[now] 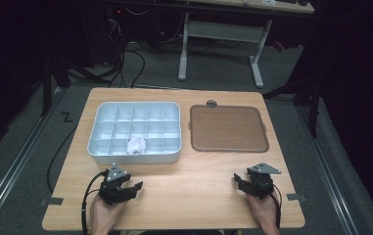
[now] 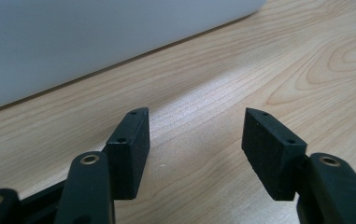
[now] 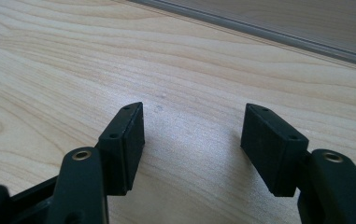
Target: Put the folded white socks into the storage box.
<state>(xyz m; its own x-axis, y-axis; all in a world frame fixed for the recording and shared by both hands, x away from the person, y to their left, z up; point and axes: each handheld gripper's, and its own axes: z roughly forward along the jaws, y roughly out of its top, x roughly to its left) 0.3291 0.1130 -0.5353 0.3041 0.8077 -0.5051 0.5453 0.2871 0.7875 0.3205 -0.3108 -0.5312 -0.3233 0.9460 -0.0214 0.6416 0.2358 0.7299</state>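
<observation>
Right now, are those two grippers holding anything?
Left gripper: open, holding nothing, over bare table.
Right gripper: open, holding nothing.

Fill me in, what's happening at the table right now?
A person holds the left gripper and the right gripper low over the near edge of the wooden table, both open and empty. Ahead of the left one sits a white compartment tray with a crumpled white piece in a front-row cell. A flat brown tray lies beside it, ahead of the right gripper.
</observation>
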